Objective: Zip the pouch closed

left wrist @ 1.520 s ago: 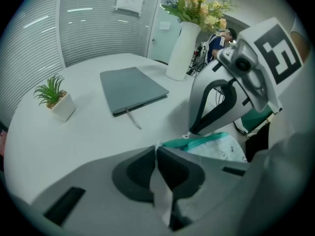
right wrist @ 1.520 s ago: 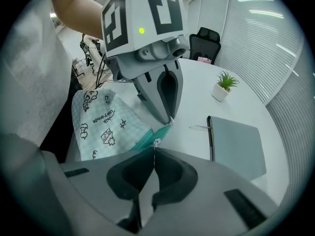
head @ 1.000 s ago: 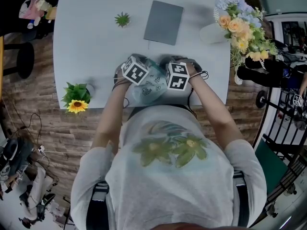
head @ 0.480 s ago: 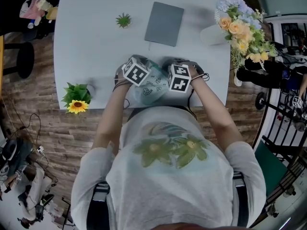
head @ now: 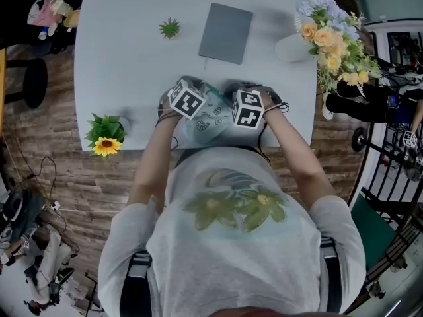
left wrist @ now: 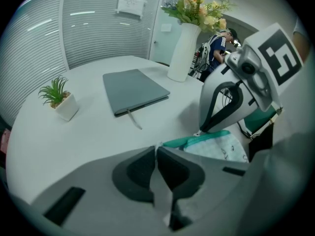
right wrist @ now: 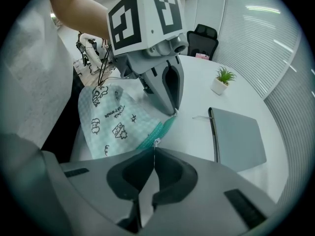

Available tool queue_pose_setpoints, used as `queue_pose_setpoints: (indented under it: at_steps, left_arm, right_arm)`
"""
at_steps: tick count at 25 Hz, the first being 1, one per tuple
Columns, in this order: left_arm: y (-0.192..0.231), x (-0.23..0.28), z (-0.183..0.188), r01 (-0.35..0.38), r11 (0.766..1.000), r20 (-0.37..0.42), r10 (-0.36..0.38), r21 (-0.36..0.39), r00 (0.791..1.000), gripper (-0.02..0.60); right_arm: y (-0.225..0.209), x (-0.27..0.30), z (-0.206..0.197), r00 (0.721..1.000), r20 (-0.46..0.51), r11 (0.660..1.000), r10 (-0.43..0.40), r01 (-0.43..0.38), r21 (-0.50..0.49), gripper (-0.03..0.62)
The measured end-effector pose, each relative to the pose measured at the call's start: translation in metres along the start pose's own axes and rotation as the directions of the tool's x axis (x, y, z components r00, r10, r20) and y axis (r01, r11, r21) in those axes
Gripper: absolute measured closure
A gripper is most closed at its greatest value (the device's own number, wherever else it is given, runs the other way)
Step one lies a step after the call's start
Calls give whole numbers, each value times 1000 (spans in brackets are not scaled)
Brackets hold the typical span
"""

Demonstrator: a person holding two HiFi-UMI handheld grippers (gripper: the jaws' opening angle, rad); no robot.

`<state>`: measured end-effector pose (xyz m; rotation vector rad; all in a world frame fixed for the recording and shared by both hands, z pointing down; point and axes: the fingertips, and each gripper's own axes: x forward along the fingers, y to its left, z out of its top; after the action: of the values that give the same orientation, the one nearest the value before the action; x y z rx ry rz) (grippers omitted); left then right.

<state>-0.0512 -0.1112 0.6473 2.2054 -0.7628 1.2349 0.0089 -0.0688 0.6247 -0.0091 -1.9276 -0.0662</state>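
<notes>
A pale green checked pouch with cartoon prints and a teal zipper lies at the near edge of the white table, between both grippers. My left gripper is shut on the pouch's end, where the teal zipper tape begins. In the right gripper view its tips pinch that same end. My right gripper is shut on the small metal zipper pull, with the pouch's printed side hanging to the left. In the left gripper view the right gripper stands close by, over the zipper.
A grey notebook lies at the middle back of the table and a small potted plant stands to its left. A white vase of flowers stands at the back right. A sunflower pot sits at the near left edge.
The right gripper has edged slightly to the right along the pouch. The left gripper has kept its place.
</notes>
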Motion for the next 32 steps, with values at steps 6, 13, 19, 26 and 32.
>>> queue_pose_setpoints:
  at_steps: [6,13,19,26,32]
  left_arm:
    - [0,1,0,-4,1000,-4,4,-2,1000,558]
    - [1,1,-1,-16,1000,-2,16,-5,1000,558]
    - [0,1,-1,-23,1000,-1,23,0,1000,558]
    - [0,1,-1,-29,1000,0,29,-3,1000,558]
    - [-1,1,0,-41,999,5,41,1,999,558]
  right_arm:
    - [1,-3,-6,1000,8,1000,-8,8,14,576]
    - [5,-3,-10,1000,-1,1000,-10,10,3,576]
    - [7,-5,-10,1000,-7,1000,-20,20,-7,576]
    - [14,-9,-17,1000,-13,999,-18,17,-34,576]
    - [17,-11,-20,999,-37,998,-11,9,-55,576]
